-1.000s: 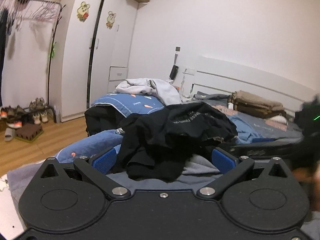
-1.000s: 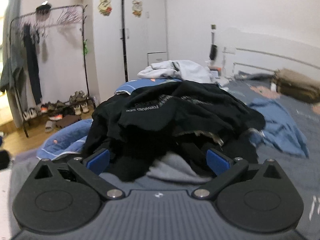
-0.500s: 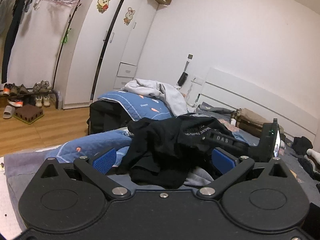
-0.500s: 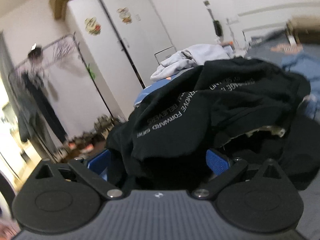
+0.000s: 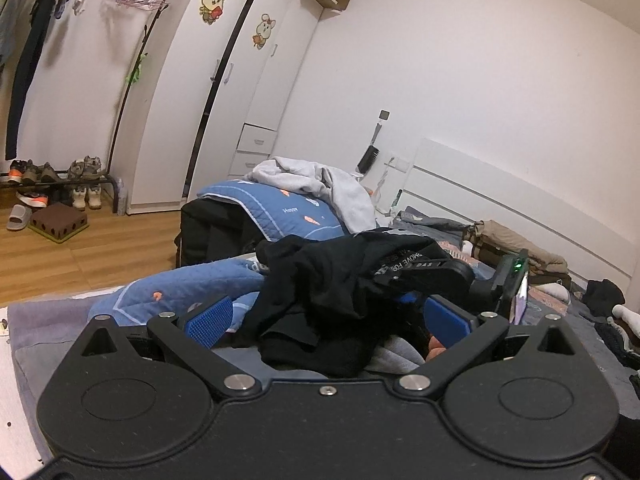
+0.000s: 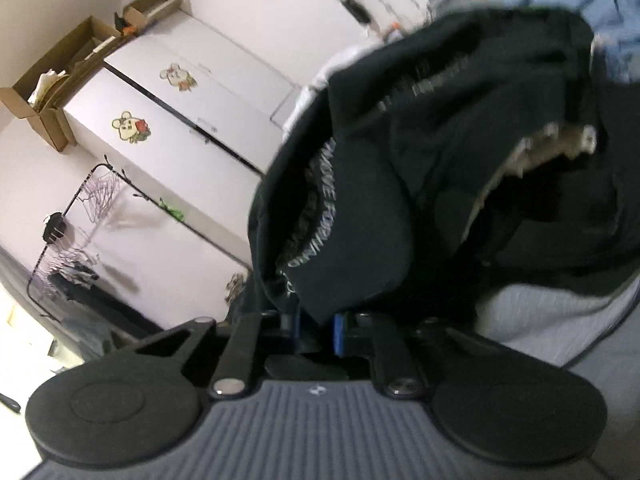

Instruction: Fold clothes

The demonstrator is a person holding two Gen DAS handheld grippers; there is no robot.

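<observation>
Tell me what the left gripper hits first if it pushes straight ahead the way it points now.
Most likely the black garment, heaped between the open blue pads of the left gripper. The right gripper closing on that cloth sits just beyond; depth is hard to judge.

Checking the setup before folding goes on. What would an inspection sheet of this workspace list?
Surface: bed with grey sheet.
Job's things: black garment heaped, white lettering.
Clutter: blue quilt, grey hoodie, tan folded clothes.
Grippers: left gripper open around the heap; right gripper closing on a black garment fold.
Cables: nothing seen.
Surroundings: white wardrobe, clothes rack, shoes.
</observation>
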